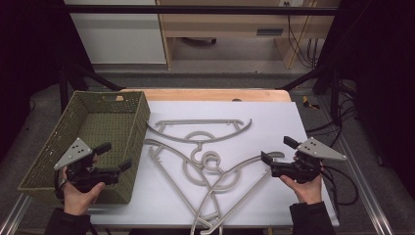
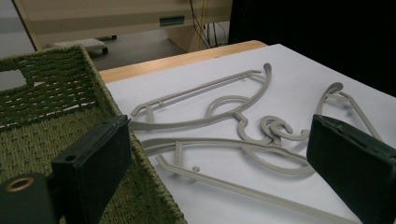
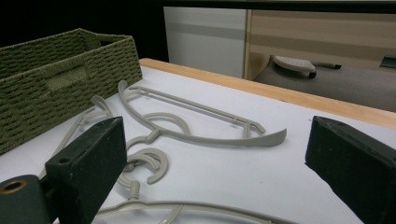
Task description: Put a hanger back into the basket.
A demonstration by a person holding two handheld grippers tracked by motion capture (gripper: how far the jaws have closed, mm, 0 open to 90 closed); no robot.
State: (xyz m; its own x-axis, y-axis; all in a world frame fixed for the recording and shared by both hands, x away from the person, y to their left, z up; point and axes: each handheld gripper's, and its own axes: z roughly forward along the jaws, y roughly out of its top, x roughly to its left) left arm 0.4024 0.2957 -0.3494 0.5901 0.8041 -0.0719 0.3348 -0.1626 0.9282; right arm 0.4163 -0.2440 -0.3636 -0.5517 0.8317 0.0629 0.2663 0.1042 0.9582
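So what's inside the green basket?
Nothing that shows: the green basket looks empty, with bare woven floor in the high view. Its near corner is covered by the left gripper and hand. The grey hangers lie outside it on the white table.

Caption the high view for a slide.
Two open hand-held grippers, left and right, flank tangled grey hangers on a white table beside an empty green basket.
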